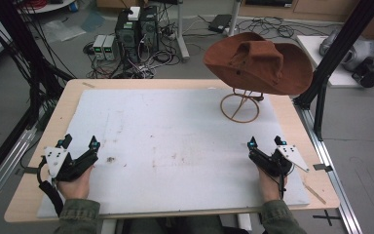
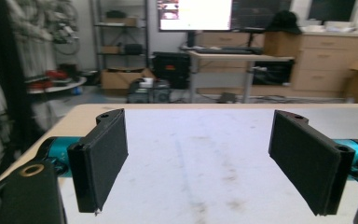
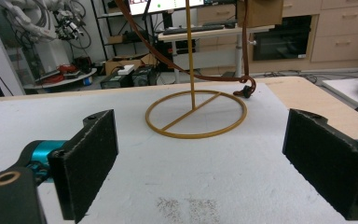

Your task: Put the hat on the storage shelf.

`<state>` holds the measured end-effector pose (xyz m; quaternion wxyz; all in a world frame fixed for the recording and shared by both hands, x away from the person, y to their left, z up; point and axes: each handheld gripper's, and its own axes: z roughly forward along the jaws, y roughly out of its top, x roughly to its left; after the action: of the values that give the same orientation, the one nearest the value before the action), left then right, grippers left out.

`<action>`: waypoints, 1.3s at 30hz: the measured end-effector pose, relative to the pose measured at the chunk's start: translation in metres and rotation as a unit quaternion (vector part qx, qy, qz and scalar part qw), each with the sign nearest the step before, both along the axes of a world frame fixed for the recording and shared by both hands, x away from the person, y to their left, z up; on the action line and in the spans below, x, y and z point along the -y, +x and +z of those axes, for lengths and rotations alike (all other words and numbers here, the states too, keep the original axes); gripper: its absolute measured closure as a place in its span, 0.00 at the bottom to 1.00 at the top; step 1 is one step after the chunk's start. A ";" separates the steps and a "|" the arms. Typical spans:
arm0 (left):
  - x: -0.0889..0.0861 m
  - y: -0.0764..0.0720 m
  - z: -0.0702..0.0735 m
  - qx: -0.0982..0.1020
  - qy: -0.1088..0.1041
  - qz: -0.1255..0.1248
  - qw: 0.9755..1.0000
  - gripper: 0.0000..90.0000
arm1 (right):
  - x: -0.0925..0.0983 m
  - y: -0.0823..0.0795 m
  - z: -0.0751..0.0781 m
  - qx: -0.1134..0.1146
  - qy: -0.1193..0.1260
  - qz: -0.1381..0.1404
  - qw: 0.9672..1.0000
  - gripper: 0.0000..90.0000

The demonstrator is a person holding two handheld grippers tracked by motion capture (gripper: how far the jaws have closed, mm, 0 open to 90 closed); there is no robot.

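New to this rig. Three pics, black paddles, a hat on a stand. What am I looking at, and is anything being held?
There is no robot arm: a person holds a two-jaw hand gripper in each hand. The high view looks down on the table with its white mat; the left gripper sits at its left, the right gripper at its right. The other two pictures come from cameras riding on each gripper, so the black paddles are that gripper's own jaws. At the far right of the mat a brown hat sits on a gold wire stand, whose ring base also shows in the right gripper view. Both grippers are open and hold nothing.
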<state>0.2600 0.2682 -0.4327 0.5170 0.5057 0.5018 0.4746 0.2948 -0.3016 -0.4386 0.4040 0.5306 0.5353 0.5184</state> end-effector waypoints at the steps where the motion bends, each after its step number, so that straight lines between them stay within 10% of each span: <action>1: -0.002 -0.001 -0.002 0.000 -0.001 0.004 1.000 0.22 | 0.000 0.000 0.000 0.002 -0.002 -0.001 1.000 0.11; 39: -0.005 -0.007 -0.012 -0.006 -0.034 0.008 0.999 0.21 | 0.002 0.000 -0.004 -0.011 -0.001 0.001 1.000 0.11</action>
<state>0.2535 0.2731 -0.4444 0.5274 0.4867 0.5242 0.4585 0.2948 -0.3032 -0.4424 0.3980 0.5352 0.5408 0.5126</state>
